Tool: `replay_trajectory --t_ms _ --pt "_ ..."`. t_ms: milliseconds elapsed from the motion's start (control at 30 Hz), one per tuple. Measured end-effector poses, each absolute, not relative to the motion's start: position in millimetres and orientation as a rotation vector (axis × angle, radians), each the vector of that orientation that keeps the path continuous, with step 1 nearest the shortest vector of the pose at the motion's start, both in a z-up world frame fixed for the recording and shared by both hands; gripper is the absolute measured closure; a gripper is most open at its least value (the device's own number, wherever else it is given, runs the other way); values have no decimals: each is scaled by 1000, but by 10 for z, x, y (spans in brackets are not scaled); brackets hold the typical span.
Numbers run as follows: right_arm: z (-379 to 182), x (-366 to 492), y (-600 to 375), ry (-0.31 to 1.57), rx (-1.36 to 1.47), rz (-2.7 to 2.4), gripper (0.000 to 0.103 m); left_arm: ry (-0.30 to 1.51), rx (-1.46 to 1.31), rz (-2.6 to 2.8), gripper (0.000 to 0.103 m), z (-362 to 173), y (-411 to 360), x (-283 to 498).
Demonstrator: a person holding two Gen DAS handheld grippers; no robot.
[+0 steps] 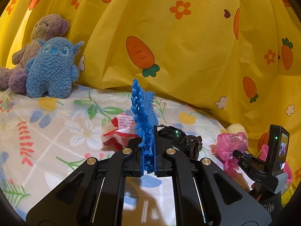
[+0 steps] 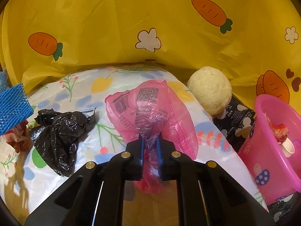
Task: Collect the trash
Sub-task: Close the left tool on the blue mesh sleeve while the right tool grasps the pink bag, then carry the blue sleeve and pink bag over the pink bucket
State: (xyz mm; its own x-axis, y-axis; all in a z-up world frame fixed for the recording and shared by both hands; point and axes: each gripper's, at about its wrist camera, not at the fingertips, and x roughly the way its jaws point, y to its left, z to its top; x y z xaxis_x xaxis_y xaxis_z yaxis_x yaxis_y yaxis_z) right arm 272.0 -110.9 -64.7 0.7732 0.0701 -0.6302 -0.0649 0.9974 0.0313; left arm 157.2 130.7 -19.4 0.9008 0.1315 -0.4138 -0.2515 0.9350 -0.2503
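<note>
On the flowered bed, the left gripper (image 1: 147,146) is clenched on a blue foam net (image 1: 143,109) standing upright between its fingers, while the right gripper (image 2: 151,148) pinches the pink bag (image 2: 150,105), with a black bag (image 2: 58,130) to its left and a pink bin (image 2: 272,150) to its right.

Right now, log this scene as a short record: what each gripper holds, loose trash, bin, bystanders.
left gripper: jaws shut on blue foam net
right gripper: jaws shut on pink plastic bag
loose trash: black plastic bag, red and white wrapper, both on the floral sheet
bin: pink bucket at right, already holding scraps
bystanders: blue plush toy, brown teddy bear, cream plush ball
</note>
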Motion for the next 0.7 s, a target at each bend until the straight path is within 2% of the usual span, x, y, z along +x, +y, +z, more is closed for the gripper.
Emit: replay_trajectory --t_ms 267,700 --pt "-423 2301 -1252 589 45 118 95 393 -244 168 97 -154 1153 1560" --pt "-125 1561 -1842 504 54 106 95 366 -163 -5 97 152 370 1336"
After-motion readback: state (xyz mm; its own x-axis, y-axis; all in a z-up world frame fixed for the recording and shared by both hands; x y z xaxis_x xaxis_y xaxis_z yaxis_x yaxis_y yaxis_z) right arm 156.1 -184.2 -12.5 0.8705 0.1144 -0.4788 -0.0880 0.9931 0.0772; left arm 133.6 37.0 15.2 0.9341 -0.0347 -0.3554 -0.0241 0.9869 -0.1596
